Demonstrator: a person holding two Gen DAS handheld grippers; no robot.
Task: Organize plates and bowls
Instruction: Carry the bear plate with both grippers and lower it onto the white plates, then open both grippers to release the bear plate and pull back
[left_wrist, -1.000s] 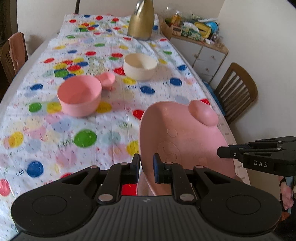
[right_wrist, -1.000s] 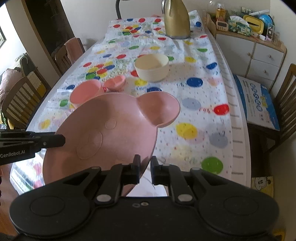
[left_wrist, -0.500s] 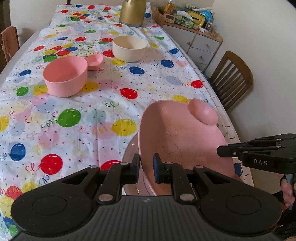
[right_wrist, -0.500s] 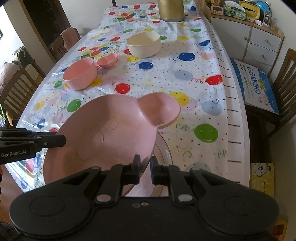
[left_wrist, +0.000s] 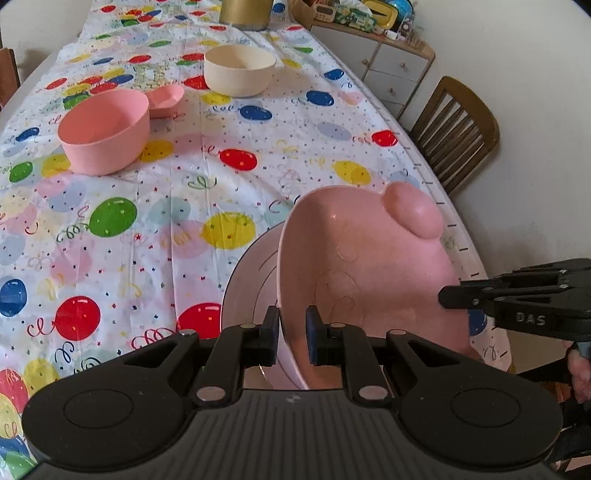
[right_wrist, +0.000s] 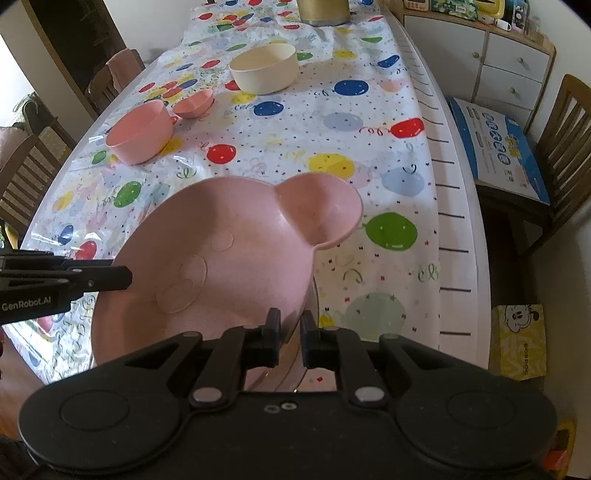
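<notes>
I pinch a pink plate (right_wrist: 229, 266) with both grippers, left (left_wrist: 291, 332) and right (right_wrist: 291, 334). Mine read "GenRobot.AI" and "DAS".

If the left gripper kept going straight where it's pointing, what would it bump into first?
Probably the pale round plate lying on the table just below. The left gripper already pinches the pink bear-shaped plate, which would likely land on it first; depth is hard to judge.
</notes>
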